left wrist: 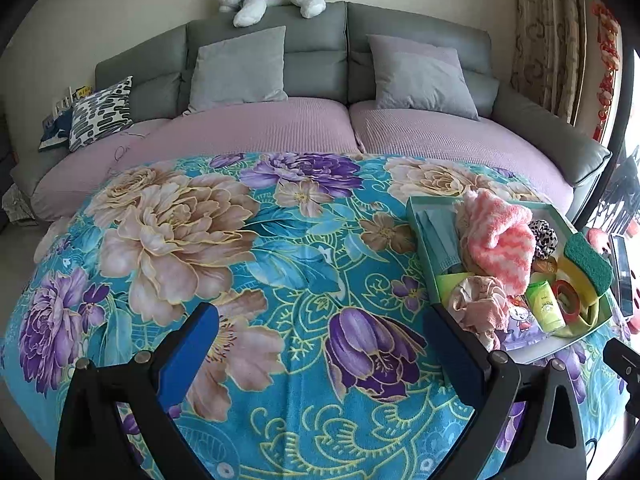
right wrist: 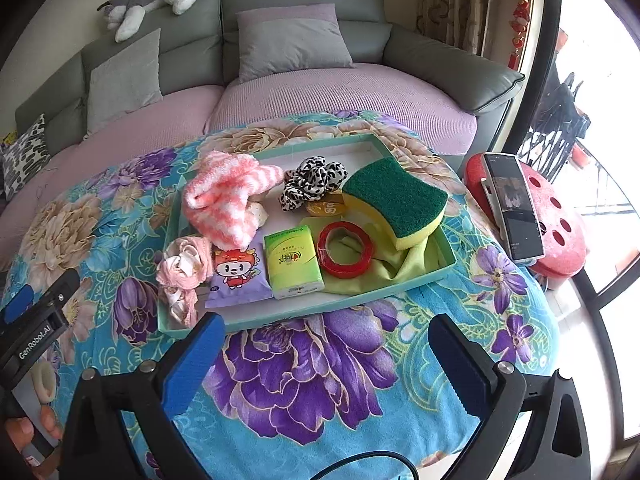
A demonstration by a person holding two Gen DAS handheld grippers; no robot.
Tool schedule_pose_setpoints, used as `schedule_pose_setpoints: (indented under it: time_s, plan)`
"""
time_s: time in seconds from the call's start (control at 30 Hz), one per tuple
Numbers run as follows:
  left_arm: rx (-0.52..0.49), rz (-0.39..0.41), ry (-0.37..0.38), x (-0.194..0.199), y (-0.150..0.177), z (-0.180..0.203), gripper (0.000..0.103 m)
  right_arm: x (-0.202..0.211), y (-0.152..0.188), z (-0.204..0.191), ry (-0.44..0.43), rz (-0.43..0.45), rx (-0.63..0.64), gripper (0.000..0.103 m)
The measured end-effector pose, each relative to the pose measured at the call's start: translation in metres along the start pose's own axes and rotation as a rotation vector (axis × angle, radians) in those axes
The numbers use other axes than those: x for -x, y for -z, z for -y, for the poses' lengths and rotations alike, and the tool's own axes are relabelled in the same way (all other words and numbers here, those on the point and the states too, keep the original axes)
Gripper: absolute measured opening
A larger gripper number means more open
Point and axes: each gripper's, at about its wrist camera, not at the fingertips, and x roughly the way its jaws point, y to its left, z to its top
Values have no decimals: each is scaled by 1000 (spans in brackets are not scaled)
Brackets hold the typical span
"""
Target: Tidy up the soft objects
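Floral blanket (right wrist: 320,380) covers the surface before a grey sofa (left wrist: 320,60). Soft items fill the teal tray (right wrist: 400,288) at right. Left gripper (left wrist: 320,344) and right gripper (right wrist: 326,364) spread, empty.

1. Green cloth (right wrist: 360,276): mostly covered by the sponge (right wrist: 396,200), red tape ring (right wrist: 345,249) and tissue pack (right wrist: 294,262).
2. Orange item (right wrist: 325,209): partly under the leopard scrunchie (right wrist: 314,184); identity unclear.
3. Face masks (left wrist: 438,236): partly under the pink striped sock (left wrist: 500,240).
4. Phone (right wrist: 514,206) screen: too small to read.
5. Hand (right wrist: 24,436): cut off at the left edge of the right wrist view.
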Motion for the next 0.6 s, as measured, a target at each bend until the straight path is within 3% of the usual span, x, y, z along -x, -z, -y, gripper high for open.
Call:
schedule_pose_setpoints:
  time_s: [0.27, 0.6]
  plan:
    - [-49, -1, -159, 6, -3, -1, 102, -11, 2, -17, -23, 20, 38, 103]
    - [-20, -57, -151, -3, -3, -16, 102, -36, 6, -34, -42, -9, 73, 103]
